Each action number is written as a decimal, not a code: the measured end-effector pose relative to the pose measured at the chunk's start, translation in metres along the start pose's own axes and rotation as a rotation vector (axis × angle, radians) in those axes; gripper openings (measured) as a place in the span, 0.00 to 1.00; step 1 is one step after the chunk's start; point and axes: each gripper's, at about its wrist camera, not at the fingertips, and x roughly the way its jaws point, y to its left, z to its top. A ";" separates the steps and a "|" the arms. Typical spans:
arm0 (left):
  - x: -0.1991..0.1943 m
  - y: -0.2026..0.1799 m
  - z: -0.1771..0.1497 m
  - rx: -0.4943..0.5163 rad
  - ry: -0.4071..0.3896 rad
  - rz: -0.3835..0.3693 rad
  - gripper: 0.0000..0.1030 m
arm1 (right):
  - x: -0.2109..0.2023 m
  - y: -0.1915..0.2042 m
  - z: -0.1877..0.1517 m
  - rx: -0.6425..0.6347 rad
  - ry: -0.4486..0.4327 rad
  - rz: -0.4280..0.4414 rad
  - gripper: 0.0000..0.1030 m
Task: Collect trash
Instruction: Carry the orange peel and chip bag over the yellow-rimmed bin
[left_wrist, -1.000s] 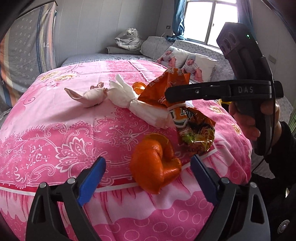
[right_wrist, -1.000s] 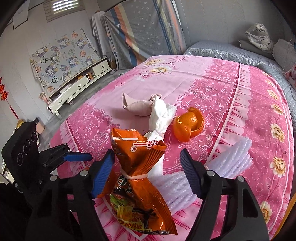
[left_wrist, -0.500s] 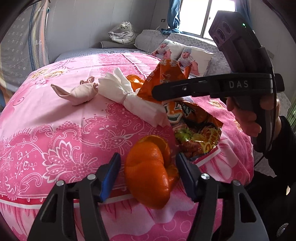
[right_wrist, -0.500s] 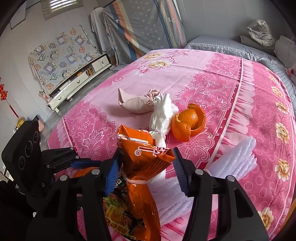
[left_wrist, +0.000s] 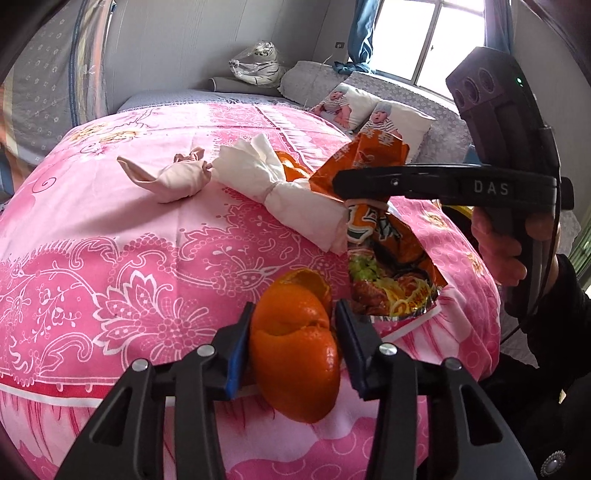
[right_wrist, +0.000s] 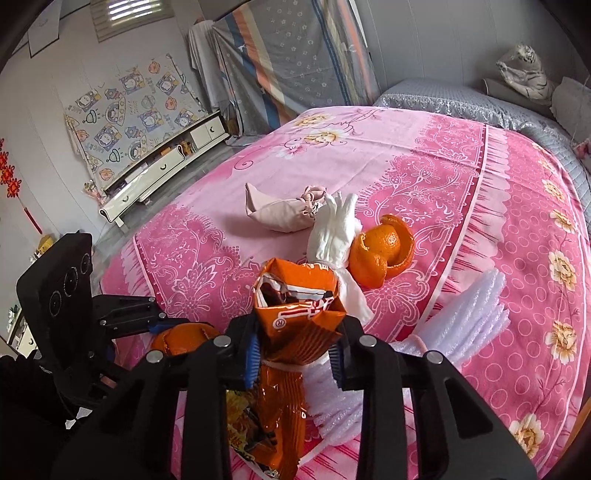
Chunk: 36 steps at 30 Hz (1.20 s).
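I was at the pick-up step. My left hand-held gripper (left_wrist: 293, 341) had just been closing and clamped the orange peel (left_wrist: 295, 354) at the bed (left_wrist: 110, 258) edge; my right hand-held gripper (right_wrist: 293, 356) pinched the orange snack wrapper (right_wrist: 295, 314). Next, I judged, both needed lifting clear.

Beyond my grippers the pink bedspread (right_wrist: 424, 147) lies open toward the far side, while the twisted tissue (right_wrist: 334, 230), pink pouch (right_wrist: 284, 214) and second orange peel (right_wrist: 384, 251) crowd mid-bed.

Snack bag (right_wrist: 291, 332) bottom cut off; foam sheet (right_wrist: 461, 321) partly hidden.
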 end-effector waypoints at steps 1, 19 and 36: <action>-0.001 0.001 0.000 -0.006 -0.002 0.000 0.40 | -0.002 0.000 -0.001 -0.005 -0.004 -0.003 0.27; -0.033 0.013 -0.001 -0.064 -0.067 0.033 0.40 | -0.050 -0.033 -0.008 0.072 -0.104 -0.080 0.27; -0.049 -0.002 0.014 -0.051 -0.106 0.055 0.40 | -0.104 -0.085 -0.028 0.169 -0.197 -0.211 0.27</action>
